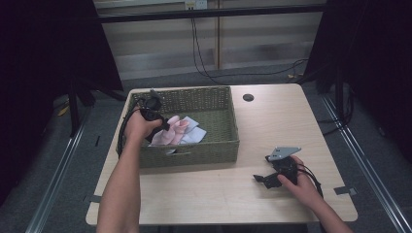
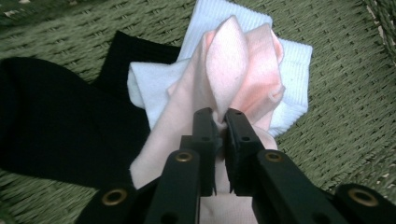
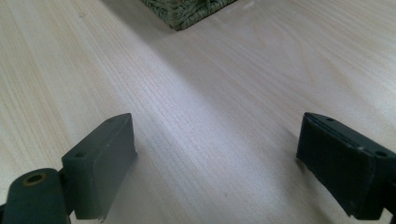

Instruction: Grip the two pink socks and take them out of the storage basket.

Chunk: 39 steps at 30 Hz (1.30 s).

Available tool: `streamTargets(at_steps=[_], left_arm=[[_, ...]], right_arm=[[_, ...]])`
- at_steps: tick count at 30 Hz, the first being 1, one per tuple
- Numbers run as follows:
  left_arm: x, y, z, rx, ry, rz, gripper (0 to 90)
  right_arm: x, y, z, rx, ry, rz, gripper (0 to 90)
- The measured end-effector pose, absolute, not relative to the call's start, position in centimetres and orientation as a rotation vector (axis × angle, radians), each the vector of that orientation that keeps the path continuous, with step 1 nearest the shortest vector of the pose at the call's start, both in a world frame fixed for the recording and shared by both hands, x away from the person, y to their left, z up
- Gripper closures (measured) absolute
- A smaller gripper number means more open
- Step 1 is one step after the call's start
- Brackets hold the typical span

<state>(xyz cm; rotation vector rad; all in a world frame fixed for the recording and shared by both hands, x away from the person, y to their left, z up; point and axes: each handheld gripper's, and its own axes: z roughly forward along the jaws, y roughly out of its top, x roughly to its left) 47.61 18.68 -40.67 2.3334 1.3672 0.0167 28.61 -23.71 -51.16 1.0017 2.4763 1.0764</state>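
the left gripper has its fingers pinched tight on a raised fold of the pink sock, which lies at the centre of the left gripper view on top of a white sock, with a black sock to its left. in the high view the same pile sits in the left half of the green woven basket, left of centre in the frame, with the left hand reaching over the rim.

judging from this, the step in hand is lifting the pink sock out. to do it well, the pull should go straight up and slowly, so the bite on that thin fold holds and the white sock underneath does not drag along; then clear the basket wall before swinging toward open tabletop.

the right gripper rests low at the lower right of the high view, fingers spread wide with nothing between them, just bare wood.

the tabletop is pale wood grain with a round cable hole near its far edge. beyond it are grey carpet, dark curtains at both sides and cables hanging down the back wall.
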Motion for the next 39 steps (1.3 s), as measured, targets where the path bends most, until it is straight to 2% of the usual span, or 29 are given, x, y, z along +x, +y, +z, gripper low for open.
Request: streamTargets(at_steps=[20, 39], left_arm=[[45.3, 19.0, -33.5, 2.332, 1.245, -0.034, 85.0], [42.2, 17.8, -30.4, 2.366, 1.133, -0.131, 85.0]], right_arm=[[28.6, -23.7, -51.2, 1.002, 2.476, 1.076, 10.6], [28.6, -23.7, -51.2, 1.002, 2.476, 1.076, 10.6]])
